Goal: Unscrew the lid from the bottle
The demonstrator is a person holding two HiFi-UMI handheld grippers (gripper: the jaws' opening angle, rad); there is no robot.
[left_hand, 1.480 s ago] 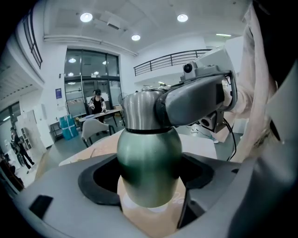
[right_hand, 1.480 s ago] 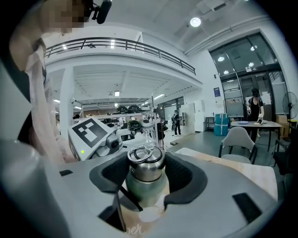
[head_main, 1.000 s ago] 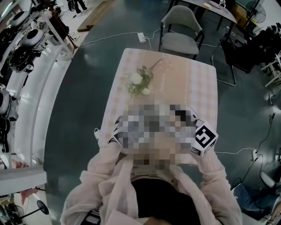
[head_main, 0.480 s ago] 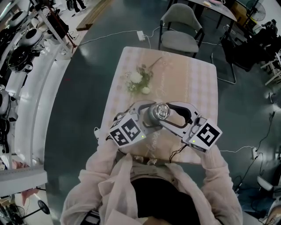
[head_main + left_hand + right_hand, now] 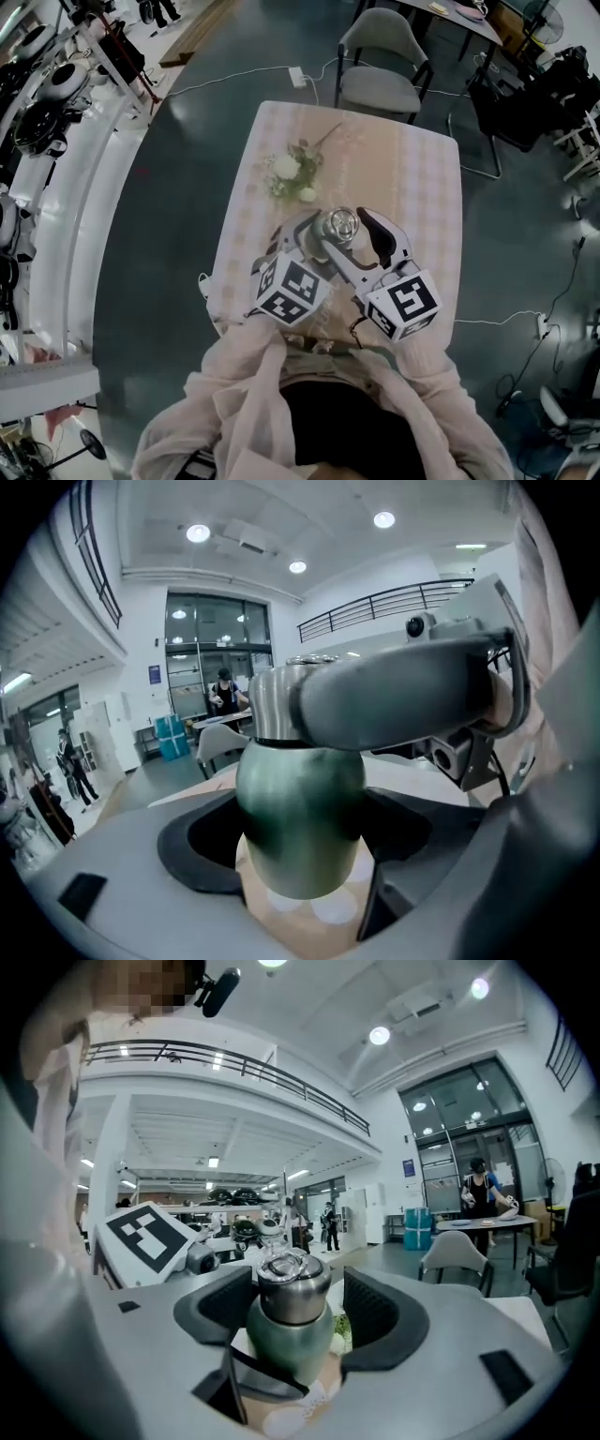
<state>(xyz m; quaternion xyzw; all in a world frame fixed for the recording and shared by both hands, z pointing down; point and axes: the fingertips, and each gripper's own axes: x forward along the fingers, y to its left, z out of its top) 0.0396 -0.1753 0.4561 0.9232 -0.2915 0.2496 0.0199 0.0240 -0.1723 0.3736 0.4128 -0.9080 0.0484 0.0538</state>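
Bottle (image 5: 300, 817) position: the green steel body is upright just on your side of the white flower sprig (image 5: 292, 173), over the checked tablecloth (image 5: 422, 187). Your left gripper (image 5: 317, 240) is clamped on its rounded body, with the pads pressing both flanks. Your right gripper (image 5: 354, 232) reaches in from the side away from the flower sprig. Its jaws have just been opening and stand apart around the silver lid (image 5: 292, 1290). The lid sits between them on the bottle's neck, with a gap on each side.
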